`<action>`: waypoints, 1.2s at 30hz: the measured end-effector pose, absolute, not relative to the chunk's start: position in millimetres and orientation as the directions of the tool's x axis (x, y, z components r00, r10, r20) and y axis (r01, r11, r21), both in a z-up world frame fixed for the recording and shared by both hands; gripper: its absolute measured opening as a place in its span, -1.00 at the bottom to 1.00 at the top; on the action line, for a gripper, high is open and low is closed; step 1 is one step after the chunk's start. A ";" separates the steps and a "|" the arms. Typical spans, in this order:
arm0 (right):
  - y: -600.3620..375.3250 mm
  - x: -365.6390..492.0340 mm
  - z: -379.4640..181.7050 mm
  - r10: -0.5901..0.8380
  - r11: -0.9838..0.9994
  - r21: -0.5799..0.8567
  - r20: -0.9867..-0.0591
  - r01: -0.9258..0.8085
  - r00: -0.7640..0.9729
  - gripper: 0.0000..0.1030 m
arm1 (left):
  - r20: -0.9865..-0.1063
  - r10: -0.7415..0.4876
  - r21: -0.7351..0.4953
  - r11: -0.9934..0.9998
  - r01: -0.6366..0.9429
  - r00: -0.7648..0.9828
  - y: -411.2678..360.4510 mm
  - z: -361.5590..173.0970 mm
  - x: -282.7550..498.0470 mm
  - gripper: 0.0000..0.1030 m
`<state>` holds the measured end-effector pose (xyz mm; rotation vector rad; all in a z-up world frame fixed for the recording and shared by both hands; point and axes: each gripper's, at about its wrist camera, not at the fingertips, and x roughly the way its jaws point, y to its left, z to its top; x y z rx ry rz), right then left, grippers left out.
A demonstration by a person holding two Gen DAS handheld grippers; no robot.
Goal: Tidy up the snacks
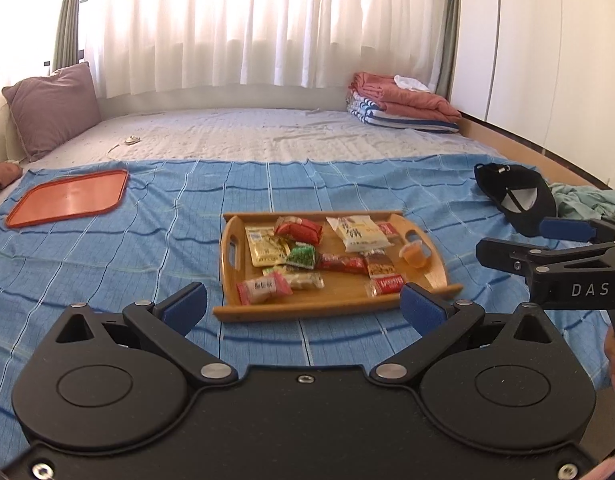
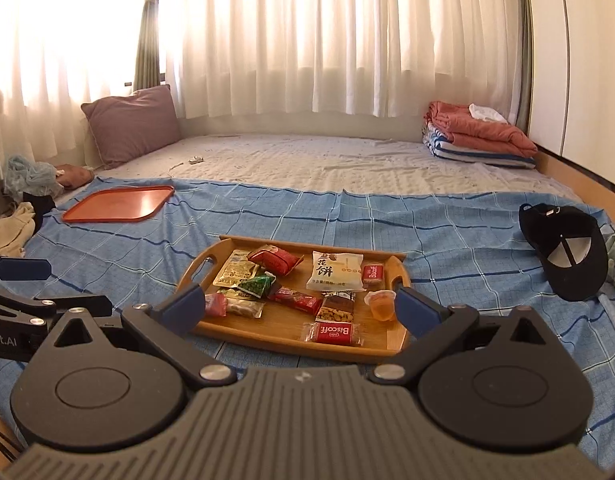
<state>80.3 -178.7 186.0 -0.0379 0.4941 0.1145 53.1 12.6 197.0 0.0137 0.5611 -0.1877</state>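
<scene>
At the far left edge of the blue checked bedspread [image 1: 107, 248] lies an orange tray [image 1: 69, 199], bare. Mid-spread sits the wooden tray [image 2: 267, 330] holding all the snacks in a loose jumble: yellow packet [image 2: 236, 273], red bag [image 2: 276, 260], white flower-cake pack [image 2: 336, 271], Biscoff biscuit [image 2: 333, 333], jelly cup [image 2: 381, 305]. This fits snacks gathered or awaiting sorting. Left gripper [image 1: 303, 306] and right gripper [image 2: 299, 304] both hover spread wide, holding nothing. A good pick would pinch crinkly wrappers by an edge and lift slowly. A black cap [image 2: 567, 256] lies at the right edge.
</scene>
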 end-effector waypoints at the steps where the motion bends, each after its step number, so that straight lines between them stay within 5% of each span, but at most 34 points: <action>1: -177.9 75.4 185.1 0.100 0.992 -0.016 -0.469 -0.122 0.877 1.00 | -0.520 -0.163 -0.033 0.985 0.171 0.838 13.3 195.4 46.3 1.00; 13: -168.6 29.6 142.1 0.068 0.994 -0.050 -0.424 -0.098 0.903 1.00 | -0.512 -0.113 -0.040 0.993 0.108 0.851 23.2 144.0 9.6 1.00; 36: -186.6 37.2 22.2 -0.026 1.000 -0.005 -0.582 0.028 0.813 1.00 | -0.614 -0.045 0.009 0.998 0.064 0.788 15.9 36.3 33.9 1.00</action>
